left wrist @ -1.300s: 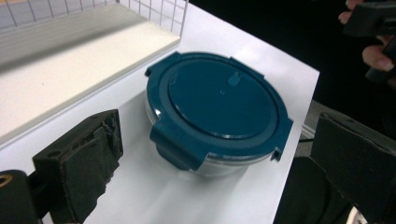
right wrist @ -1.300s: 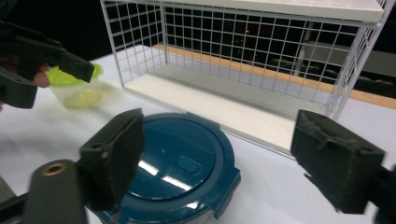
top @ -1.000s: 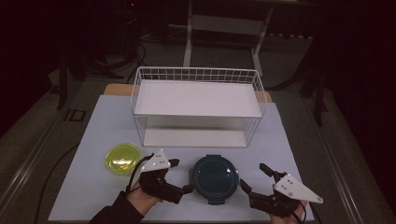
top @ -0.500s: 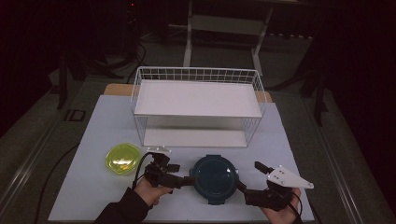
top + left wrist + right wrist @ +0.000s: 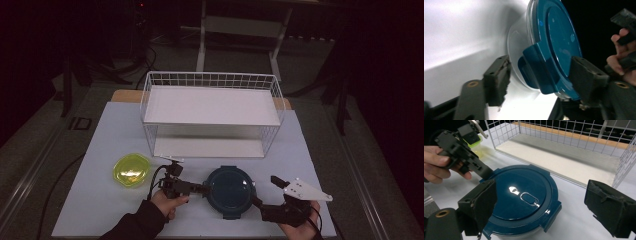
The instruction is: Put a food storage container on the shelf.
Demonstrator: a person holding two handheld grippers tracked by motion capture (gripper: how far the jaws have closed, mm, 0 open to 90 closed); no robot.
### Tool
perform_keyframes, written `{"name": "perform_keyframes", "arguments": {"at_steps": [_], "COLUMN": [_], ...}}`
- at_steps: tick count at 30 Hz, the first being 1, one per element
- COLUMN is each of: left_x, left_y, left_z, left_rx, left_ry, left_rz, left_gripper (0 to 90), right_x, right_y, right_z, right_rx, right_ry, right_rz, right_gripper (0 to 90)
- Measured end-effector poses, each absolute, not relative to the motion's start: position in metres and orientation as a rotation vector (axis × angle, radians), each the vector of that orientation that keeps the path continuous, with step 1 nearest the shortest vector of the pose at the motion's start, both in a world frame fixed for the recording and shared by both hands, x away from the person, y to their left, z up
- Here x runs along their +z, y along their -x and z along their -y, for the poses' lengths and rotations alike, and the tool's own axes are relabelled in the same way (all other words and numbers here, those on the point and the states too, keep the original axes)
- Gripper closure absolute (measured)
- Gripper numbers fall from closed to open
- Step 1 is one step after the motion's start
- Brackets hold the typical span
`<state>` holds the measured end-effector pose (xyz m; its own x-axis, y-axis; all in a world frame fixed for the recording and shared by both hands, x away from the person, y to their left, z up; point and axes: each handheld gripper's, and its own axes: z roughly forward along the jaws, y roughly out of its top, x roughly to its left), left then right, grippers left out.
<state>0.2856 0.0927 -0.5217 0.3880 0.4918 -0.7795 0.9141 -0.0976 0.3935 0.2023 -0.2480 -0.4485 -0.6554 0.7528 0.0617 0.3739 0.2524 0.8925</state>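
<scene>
Fingers of the left gripper (image 5: 539, 82) have just been closing around a side latch of the round, dark-teal-lidded clear plastic container (image 5: 229, 190), not yet pinching it. The right gripper (image 5: 541, 207) gapes just beside the container, which sits on the desk (image 5: 100, 150) in front of the white wire shelf rack (image 5: 210, 117); next, I judge, the latch must be pinched and lifted.

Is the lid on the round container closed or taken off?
Closed: the dark blue round lid sits flat on the clear container, its side clip folded down over the rim.

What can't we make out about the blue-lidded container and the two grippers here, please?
- Container contents: the opaque blue lid covers them in all three views.
- Left gripper: whether its jaws, just closing around the lid latch, touch it yet.
- Right gripper body: cut off at the bottom edge.
</scene>
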Motion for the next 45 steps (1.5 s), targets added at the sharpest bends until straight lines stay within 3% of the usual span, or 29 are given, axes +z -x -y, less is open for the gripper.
{"name": "perform_keyframes", "arguments": {"at_steps": [6, 10, 17, 27, 30, 35, 36, 45], "left_x": [-0.529, -0.53, -0.529, -0.518, -0.516, -0.517, -0.517, -0.517], "left_y": [-0.288, -0.288, -0.286, -0.269, -0.265, -0.262, -0.261, -0.258], "left_z": [-0.088, -0.087, -0.088, -0.088, -0.088, -0.09, -0.091, -0.092], "left_rx": [-0.678, -0.692, -0.683, -0.602, -0.578, -0.565, -0.556, -0.545], "left_ry": [-1.723, -1.71, -1.71, -1.764, -1.785, -1.796, -1.803, -1.816], "left_rz": [-1.247, -1.249, -1.226, -1.154, -1.115, -1.083, -1.064, -1.028], "left_gripper": [47.5, 48.1, 52.1, 55.1, 55.6, 56.2, 56.2, 56.6], "right_x": [-0.45, -0.451, -0.461, -0.475, -0.478, -0.481, -0.483, -0.486], "right_y": [-0.202, -0.202, -0.206, -0.215, -0.218, -0.221, -0.222, -0.227], "right_z": [0.25, 0.25, 0.259, 0.265, 0.265, 0.266, 0.267, 0.267], "right_rx": [1.358, 1.357, 1.349, 1.358, 1.366, 1.382, 1.378, 1.429], "right_ry": [-1.037, -1.042, -1.125, -1.283, -1.323, -1.359, -1.37, -1.406], "right_rz": [-2.161, -2.172, -2.238, -2.325, -2.366, -2.412, -2.439, -2.52], "right_gripper": [13.2, 13.6, 22.0, 25.7, 33.0, 35.6, 39.9, 49.4]}}
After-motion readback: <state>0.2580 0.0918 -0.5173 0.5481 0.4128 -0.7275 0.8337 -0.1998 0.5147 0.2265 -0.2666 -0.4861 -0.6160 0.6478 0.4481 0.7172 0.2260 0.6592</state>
